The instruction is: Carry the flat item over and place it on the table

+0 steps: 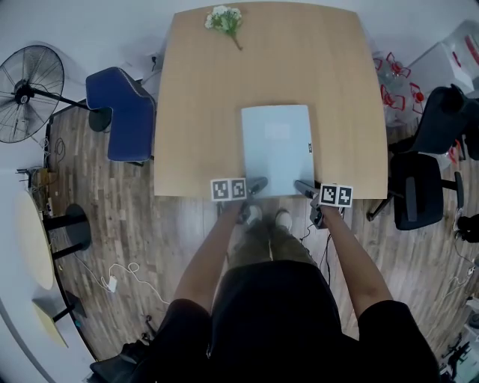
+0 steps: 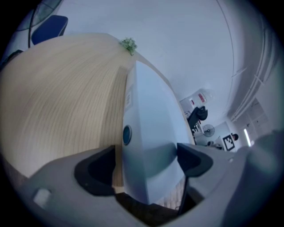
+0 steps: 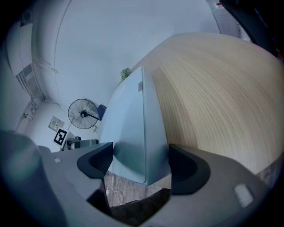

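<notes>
The flat item (image 1: 275, 146), a pale slab, is seen lying on the worktop (image 1: 202, 97) at its near edge, a bit R of centre. Both near corners poke just past that edge, w/ floor showing under them in the gripper views. The R tongs (image 1: 305, 187) are spread wide and closed on the near R corner, one pad on top, one beneath, both against it. The L tongs (image 1: 253, 187) are equally wide round the near L corner. The top pad is on it, but a sliver of wood shows betw. the lower pad and the slab, so that side is judged not yet clamped. Main risk: if a lift is begun w/ only one corner held, the slab could pivot, slip out and drop off the near edge. Little bite is given by a thick, smooth face held at so wide a spread. If it is shoved instead, scraping is likely. Room: the worktop's far half and L side are bare, w/ only a flower sprig (image 1: 224, 19) at the far edge. A blue chair (image 1: 120, 112) stands by the L edge, and a black chair (image 1: 419, 187) off the near R corner.
</notes>
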Demonstrator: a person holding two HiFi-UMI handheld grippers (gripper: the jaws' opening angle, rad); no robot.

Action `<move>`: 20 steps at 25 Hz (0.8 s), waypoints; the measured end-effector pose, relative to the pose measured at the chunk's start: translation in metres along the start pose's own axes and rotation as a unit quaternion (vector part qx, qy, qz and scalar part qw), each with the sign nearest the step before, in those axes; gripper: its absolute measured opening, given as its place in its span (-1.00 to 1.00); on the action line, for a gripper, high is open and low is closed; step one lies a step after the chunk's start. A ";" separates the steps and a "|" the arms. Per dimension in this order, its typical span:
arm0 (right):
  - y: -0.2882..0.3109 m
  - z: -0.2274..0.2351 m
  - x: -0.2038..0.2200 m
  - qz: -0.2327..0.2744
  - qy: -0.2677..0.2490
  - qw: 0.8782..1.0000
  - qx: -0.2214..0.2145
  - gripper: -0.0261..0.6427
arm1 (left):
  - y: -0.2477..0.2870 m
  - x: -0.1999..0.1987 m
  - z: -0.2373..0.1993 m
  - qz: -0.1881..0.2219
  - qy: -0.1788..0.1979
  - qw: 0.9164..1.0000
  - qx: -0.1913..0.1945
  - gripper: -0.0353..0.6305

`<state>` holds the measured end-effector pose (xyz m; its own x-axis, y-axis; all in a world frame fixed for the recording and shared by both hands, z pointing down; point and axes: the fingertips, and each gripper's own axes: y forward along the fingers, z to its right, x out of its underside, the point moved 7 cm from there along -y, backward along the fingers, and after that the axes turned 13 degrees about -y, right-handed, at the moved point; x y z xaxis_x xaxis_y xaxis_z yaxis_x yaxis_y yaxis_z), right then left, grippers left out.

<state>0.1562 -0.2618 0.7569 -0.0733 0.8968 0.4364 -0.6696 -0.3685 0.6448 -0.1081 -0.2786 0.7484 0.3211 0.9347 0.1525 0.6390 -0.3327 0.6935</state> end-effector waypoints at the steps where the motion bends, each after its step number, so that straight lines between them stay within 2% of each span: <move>1: 0.000 0.000 0.000 0.000 0.002 1.000 -0.002 0.26 | -0.002 0.000 0.000 0.003 0.001 1.000 0.003 0.41; 5: -0.006 -0.002 0.001 0.005 0.005 1.000 -0.014 0.26 | -0.017 0.004 0.005 0.025 0.038 0.999 0.010 0.38; 11: -0.030 -0.026 0.000 0.039 -0.023 0.999 -0.020 0.24 | -0.063 0.006 0.014 0.091 0.031 0.994 0.052 0.33; 14: -0.047 -0.046 -0.003 0.047 -0.055 0.997 -0.024 0.22 | -0.088 0.012 0.027 0.114 0.043 0.990 0.072 0.32; 18: -0.080 -0.081 -0.012 0.072 -0.113 0.991 -0.029 0.22 | -0.122 0.028 0.055 0.140 0.105 0.979 0.103 0.32; 20: -0.099 -0.099 -0.017 0.093 -0.153 0.984 -0.018 0.19 | -0.143 0.035 0.072 0.162 0.119 0.973 0.117 0.32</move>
<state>0.1500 -0.2162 0.6235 0.0259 0.6967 0.7169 -0.6920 -0.5050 0.5158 -0.1378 -0.2069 0.6038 0.3792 0.7699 0.5133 0.6823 -0.6073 0.4070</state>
